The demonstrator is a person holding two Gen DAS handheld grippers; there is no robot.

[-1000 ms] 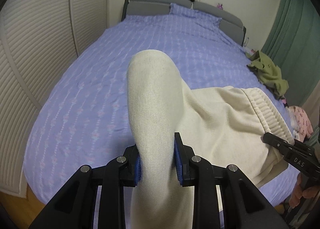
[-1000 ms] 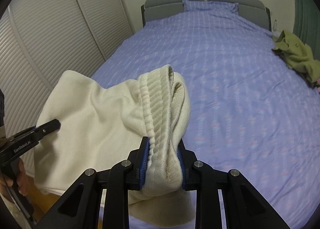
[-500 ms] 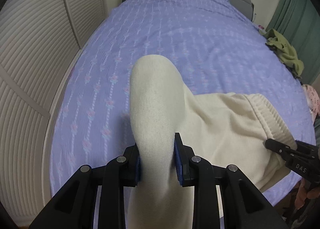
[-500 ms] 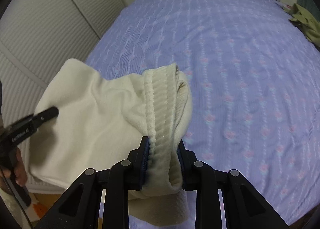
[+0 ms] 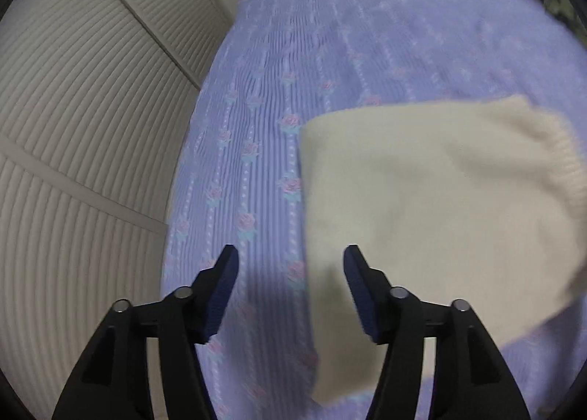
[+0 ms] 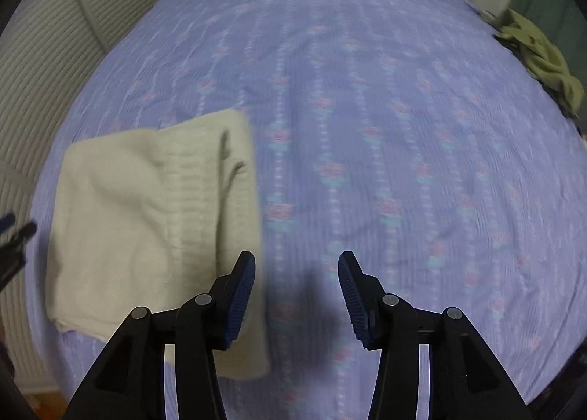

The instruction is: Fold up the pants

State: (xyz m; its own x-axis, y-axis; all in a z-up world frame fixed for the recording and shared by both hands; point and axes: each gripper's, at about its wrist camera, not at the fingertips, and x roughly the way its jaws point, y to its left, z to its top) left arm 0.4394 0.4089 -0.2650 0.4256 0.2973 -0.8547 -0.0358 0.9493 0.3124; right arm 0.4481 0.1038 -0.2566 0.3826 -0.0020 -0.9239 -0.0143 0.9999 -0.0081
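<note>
released pants (image 6: pixel 154 222) now on bedspread (image 6: pixel 367 126)

Bed (image 6: pixel 367 90); pants (image 6: pixel 146 218) (folded)

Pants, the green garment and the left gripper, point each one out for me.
pants (image 6: pixel 146 222), right wrist view, on the middle of the folded cream fabric
green garment (image 6: pixel 543 60), right wrist view, on its crumpled middle at the bed's far edge
left gripper (image 5: pixel 290 273), left wrist view, midway between its fingertips, jaws opening with nothing between them
</note>
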